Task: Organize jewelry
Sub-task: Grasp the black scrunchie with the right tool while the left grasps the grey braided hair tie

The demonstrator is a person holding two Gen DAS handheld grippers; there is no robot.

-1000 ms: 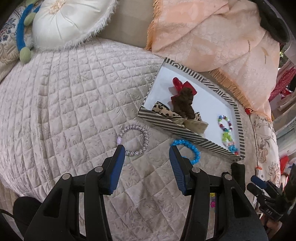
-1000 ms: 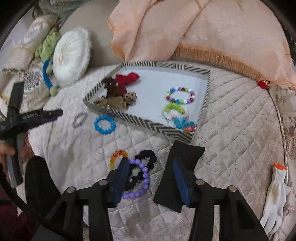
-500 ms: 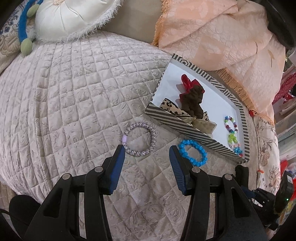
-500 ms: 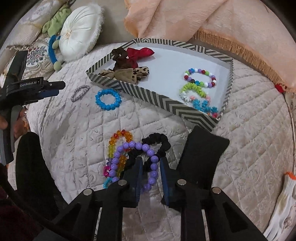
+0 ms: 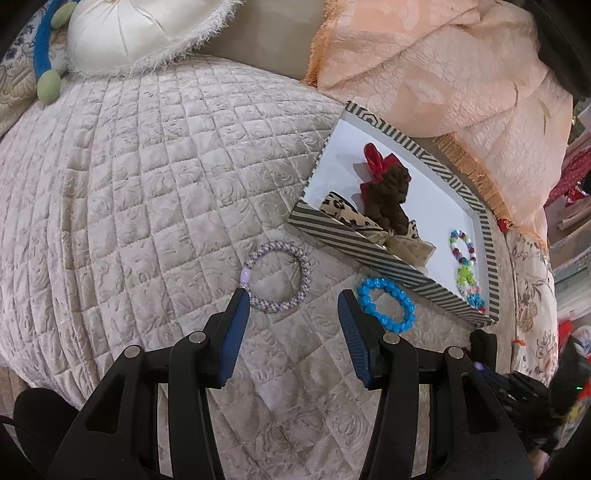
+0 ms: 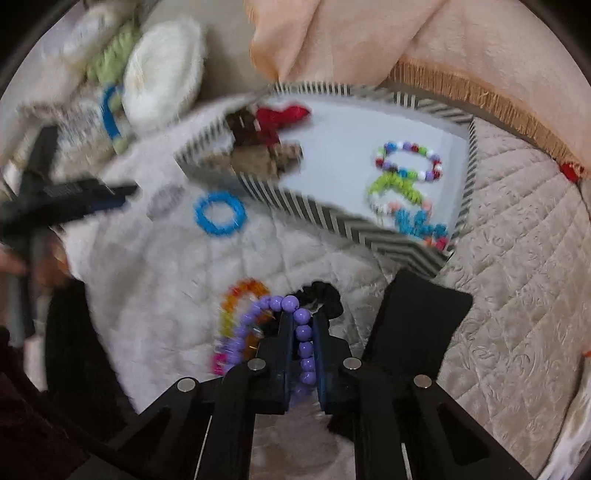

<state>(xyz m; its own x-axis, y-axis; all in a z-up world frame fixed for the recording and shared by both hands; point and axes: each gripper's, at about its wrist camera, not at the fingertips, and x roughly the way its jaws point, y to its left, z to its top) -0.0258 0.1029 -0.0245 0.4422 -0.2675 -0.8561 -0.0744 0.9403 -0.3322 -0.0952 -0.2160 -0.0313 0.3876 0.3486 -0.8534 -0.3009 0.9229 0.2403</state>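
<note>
Quilted velvet bedspread [image 5: 147, 184] carries a striped tray [image 5: 369, 254]; right tongs [image 6: 303, 325] pinch round purple beads [image 6: 303, 339]; left tongs [image 5: 291, 299] gape over a braided ring [image 5: 277, 277].

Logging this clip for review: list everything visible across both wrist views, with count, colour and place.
Tray: 1, striped rim, white floor, on the quilt.
Hair bows: several, red, brown, leopard and tan, tray's left end.
Beaded bracelets: about four, multicolour, green, white-pink, blue, tray's right end.
Grey bracelet: 1, on quilt before the tray.
Blue bracelet: 1, on quilt beside the tray.
Purple bracelet: 1, in the right gripper.
Orange-rainbow bracelet: 1, on quilt.
Black scrunchie: 1, on quilt.
Black card: 1, on quilt.
Peach blanket: 1, behind the tray.
White cushion: 1, far left.
Left gripper: open, over the grey bracelet.
Right gripper: shut on the purple bracelet.
</note>
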